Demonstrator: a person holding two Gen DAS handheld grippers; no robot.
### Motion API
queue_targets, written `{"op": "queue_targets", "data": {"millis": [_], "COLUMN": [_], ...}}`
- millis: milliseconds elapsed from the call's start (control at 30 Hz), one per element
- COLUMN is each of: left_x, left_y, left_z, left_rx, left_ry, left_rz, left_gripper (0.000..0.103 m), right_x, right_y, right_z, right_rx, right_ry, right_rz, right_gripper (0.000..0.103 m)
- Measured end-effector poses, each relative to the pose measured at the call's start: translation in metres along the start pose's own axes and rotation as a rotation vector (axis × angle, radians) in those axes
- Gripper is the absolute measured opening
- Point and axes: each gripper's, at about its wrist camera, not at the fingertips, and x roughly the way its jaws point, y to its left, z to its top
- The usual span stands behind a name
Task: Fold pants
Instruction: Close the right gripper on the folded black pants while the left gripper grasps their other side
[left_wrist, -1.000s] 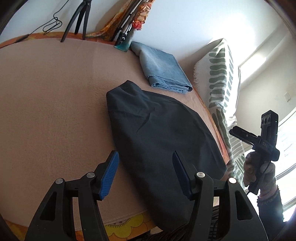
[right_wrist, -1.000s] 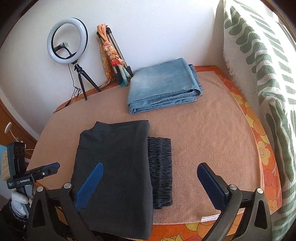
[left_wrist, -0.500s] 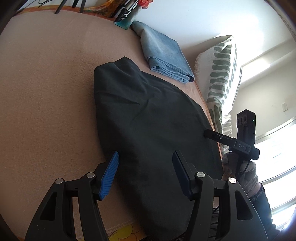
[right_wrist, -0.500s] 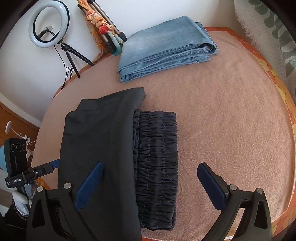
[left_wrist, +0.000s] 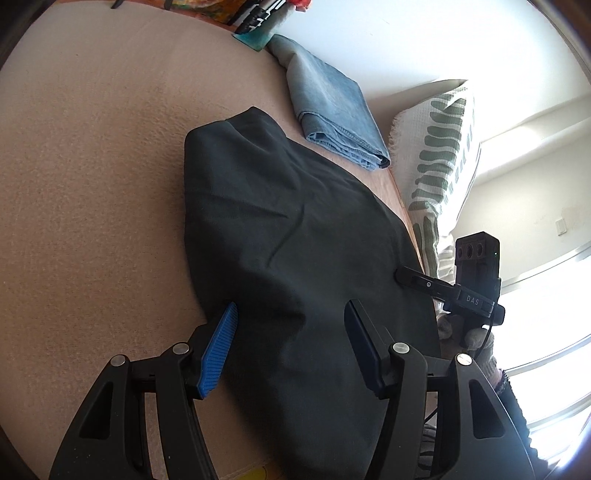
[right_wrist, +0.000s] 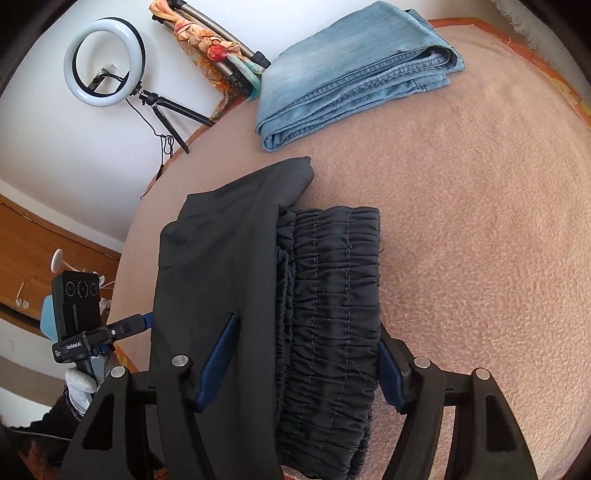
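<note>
The left gripper (left_wrist: 291, 347) hangs released over the near edge of the black pants (left_wrist: 295, 258), folded on the tan surface (left_wrist: 92, 184). The right gripper (right_wrist: 306, 363), its jaws just narrowed, straddles the gathered waistband (right_wrist: 332, 288) without clamping it; folded jeans (right_wrist: 354, 70) lie beyond.

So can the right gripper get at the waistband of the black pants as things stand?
Probably yes. The right gripper, its jaws just closing, already straddles the gathered waistband, which lies uncovered beside the folded leg, with nothing in the way.

Matt black cloth pants (right_wrist: 221, 266) on fuzzy pink blanket (right_wrist: 480, 221)
</note>
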Motion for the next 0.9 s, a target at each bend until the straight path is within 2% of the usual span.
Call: {"op": "queue_targets", "data": {"millis": [133, 233, 367, 467, 533, 567, 800, 833, 900], "left_x": [-0.001, -0.001, -0.001, 0.002, 0.004, 0.005, 0.010, 0.010, 0.013], "left_y": [-0.001, -0.001, 0.008, 0.008, 0.005, 0.003, -0.003, -0.003, -0.007], "left_z": [0.000, 0.002, 0.004, 0.006, 0.006, 0.006, 0.004, 0.005, 0.008], "left_rx": [0.011, 0.009, -0.028, -0.032, -0.025, -0.021, 0.014, 0.015, 0.035], "left_ry": [-0.006, -0.015, -0.030, -0.027, -0.025, -0.024, -0.024, -0.031, -0.037], "left_rz": [0.009, 0.042, 0.046, 0.033, 0.035, 0.029, 0.009, -0.001, -0.015], "left_gripper": [0.057, 0.057, 0.059, 0.059, 0.059, 0.059, 0.056, 0.054, 0.017], "right_x": [-0.003, -0.001, -0.003, -0.010, -0.018, -0.020, -0.020, -0.021, -0.023], "right_y": [-0.002, -0.005, 0.001, 0.002, 0.001, 0.002, 0.002, 0.003, 0.009], "right_z": [-0.003, -0.001, -0.004, -0.006, -0.006, -0.006, -0.009, -0.009, -0.010], "right_rx": [0.005, 0.023, -0.002, 0.005, 0.019, 0.014, 0.019, 0.023, 0.010], "right_ry": [-0.010, -0.007, -0.029, -0.062, -0.084, -0.089, -0.103, -0.108, -0.119], "right_rz": [0.002, 0.014, -0.032, -0.044, -0.037, -0.037, -0.050, -0.056, -0.077], "right_gripper": [0.065, 0.067, 0.062, 0.049, 0.033, 0.029, 0.022, 0.020, 0.016]}}
